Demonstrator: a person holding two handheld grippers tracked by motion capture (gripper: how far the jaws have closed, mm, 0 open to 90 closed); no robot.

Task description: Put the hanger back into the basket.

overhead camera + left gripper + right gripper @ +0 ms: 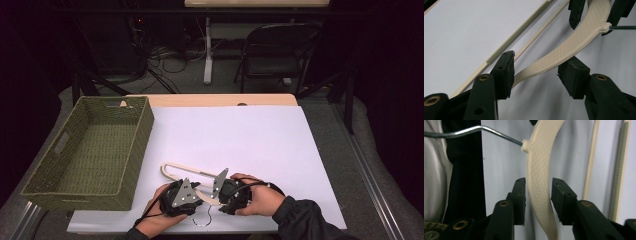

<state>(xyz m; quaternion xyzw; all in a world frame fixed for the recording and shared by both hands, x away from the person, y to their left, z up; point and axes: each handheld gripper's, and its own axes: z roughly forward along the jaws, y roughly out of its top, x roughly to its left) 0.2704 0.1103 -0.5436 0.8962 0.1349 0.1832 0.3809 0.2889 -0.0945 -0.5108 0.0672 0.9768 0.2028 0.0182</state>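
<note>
White paper covers the table [260, 130]. Near its front edge lies a cream hanger [176, 172], likely light and stiff; grip its curved shoulder. Left gripper [536, 72] and right gripper [539, 195] straddle it, jaws apart.

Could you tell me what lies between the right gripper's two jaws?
The hanger's cream shoulder arm runs up between the jaws of the right gripper, with gaps either side, in the right gripper view.

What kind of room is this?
Probably a workshop or lab set up for recording: dark walls, tangled cables on the floor, a folding chair, and a table covered in white beside a woven basket.
</note>
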